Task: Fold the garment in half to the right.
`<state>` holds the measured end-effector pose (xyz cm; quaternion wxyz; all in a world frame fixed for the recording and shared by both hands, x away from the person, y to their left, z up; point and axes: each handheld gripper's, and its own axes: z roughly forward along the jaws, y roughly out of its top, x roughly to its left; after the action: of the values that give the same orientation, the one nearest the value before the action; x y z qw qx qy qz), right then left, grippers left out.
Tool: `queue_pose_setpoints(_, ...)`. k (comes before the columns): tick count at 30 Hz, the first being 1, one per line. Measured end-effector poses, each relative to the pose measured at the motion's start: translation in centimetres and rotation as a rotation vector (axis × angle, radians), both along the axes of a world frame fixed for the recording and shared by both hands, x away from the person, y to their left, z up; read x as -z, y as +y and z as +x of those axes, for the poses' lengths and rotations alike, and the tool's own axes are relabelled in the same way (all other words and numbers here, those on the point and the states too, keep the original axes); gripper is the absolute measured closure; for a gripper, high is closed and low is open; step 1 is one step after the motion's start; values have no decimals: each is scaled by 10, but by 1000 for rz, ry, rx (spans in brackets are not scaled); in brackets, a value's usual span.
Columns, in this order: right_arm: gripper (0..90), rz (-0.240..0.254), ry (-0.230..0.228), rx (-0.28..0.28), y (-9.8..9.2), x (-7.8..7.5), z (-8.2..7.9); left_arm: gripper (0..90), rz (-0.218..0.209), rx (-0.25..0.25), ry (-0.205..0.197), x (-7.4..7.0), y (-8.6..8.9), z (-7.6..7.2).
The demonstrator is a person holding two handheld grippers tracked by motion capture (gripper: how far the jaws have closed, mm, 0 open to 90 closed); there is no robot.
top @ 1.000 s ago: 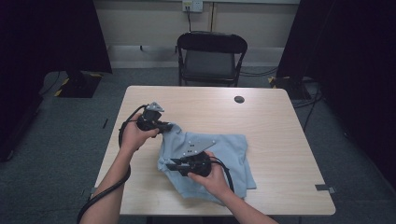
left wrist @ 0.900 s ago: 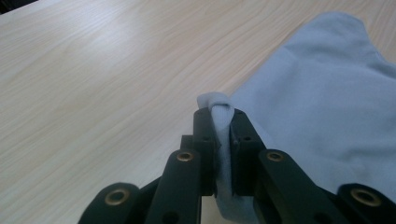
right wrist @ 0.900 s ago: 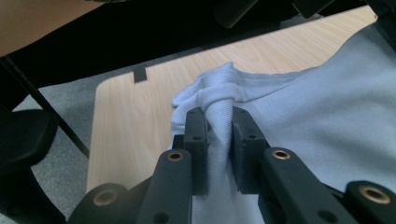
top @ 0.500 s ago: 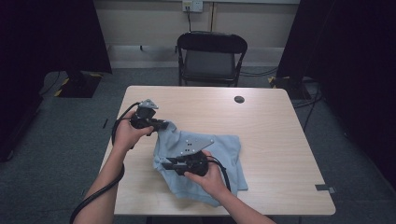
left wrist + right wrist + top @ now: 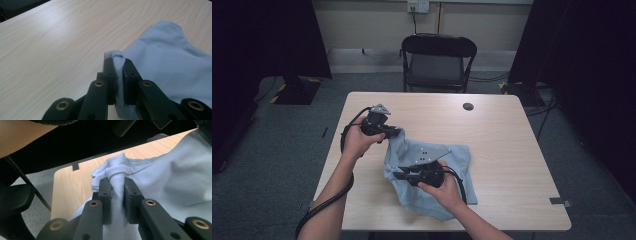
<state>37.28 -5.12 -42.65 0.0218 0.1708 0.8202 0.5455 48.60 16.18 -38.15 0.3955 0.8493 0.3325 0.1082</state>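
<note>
High view puts my left gripper [image 5: 395, 133] left of centre in the frame, over the pale wooden table [image 5: 512, 160], with its jaws clamped on an edge of the light blue cloth [image 5: 457, 160]. Against the picture from a second ago, this gripper sits a little higher in the frame and farther left, and the cloth edge has come up with it, so the fabric now stands in a raised ridge between my two grippers instead of lying flatter. My right gripper [image 5: 401, 175] is just below the centre of the frame, on top of the cloth, in much the same spot as before, jaws pointing toward the left edge. The cloth itself lies bunched on the lower middle of the table, its lower hem close to the near edge.

Left gripper view shows my left gripper [image 5: 117, 65] pinching a thin fold of the blue cloth [image 5: 170, 67], which peeks out above the pads at mid-frame; the rest of the fabric spreads to the right, bare table to the left.

Right gripper view shows my right gripper [image 5: 117, 185] closed on a thicker twisted bunch of cloth [image 5: 160, 182], the wad bulging above the pads at centre, fabric running off right, the table corner at left.

A black chair [image 5: 439, 60] stands beyond the table, top centre.
</note>
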Motion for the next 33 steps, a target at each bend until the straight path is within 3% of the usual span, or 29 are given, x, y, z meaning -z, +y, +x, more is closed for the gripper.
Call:
queue_pose_setpoints(7,784,-3,-2,-1,0,-4,1,837,-10,-3,-4,-4,4,0)
queue_pose_setpoints(14,784,-25,0,-19,12,-4,5,837,-14,-20,3,-3,17,0)
queue_pose_setpoints(24,784,-59,-1,-66,42,-5,12,837,-32,-61,6,0,50,-3)
queue_pose_setpoints(33,784,-55,6,-109,70,-4,15,837,-24,-97,14,2,83,-9)
